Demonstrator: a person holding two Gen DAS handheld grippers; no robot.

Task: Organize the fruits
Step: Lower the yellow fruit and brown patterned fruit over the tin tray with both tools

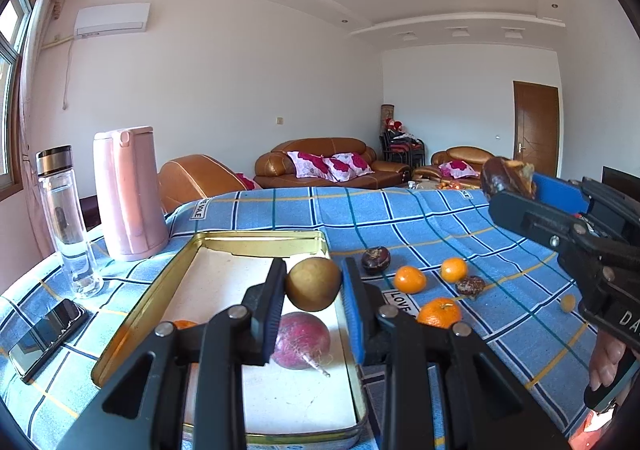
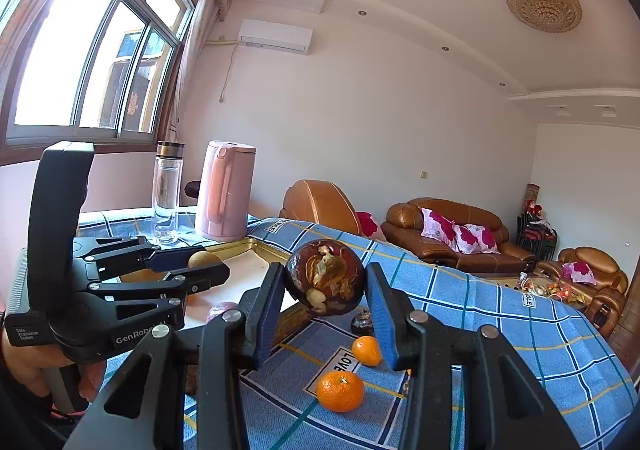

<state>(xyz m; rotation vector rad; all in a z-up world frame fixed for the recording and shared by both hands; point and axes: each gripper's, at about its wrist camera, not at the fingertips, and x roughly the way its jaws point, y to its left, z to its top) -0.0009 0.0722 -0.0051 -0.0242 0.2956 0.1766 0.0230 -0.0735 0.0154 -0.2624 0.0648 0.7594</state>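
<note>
My left gripper (image 1: 314, 270) is shut on a round brown-yellow fruit (image 1: 314, 284), held just above the gold-rimmed tin tray (image 1: 256, 240). A purple-red passion fruit (image 1: 302, 340) lies in the tray under it, with a bit of orange fruit (image 1: 184, 324) beside it. My right gripper (image 2: 325, 274) is shut on a dark, scarred mangosteen (image 2: 326, 276), raised over the blue checked cloth to the right of the tray (image 2: 256, 246). Loose on the cloth are three tangerines (image 1: 410, 279) (image 1: 454, 269) (image 1: 440, 312) and two dark fruits (image 1: 376, 260) (image 1: 471, 286).
A pink kettle (image 1: 128, 194) and a glass bottle (image 1: 68, 222) stand at the table's back left. A phone (image 1: 48, 332) lies left of the tray. Brown sofas (image 1: 320, 162) stand beyond the table's far edge. A hand (image 1: 606, 362) grips the right tool.
</note>
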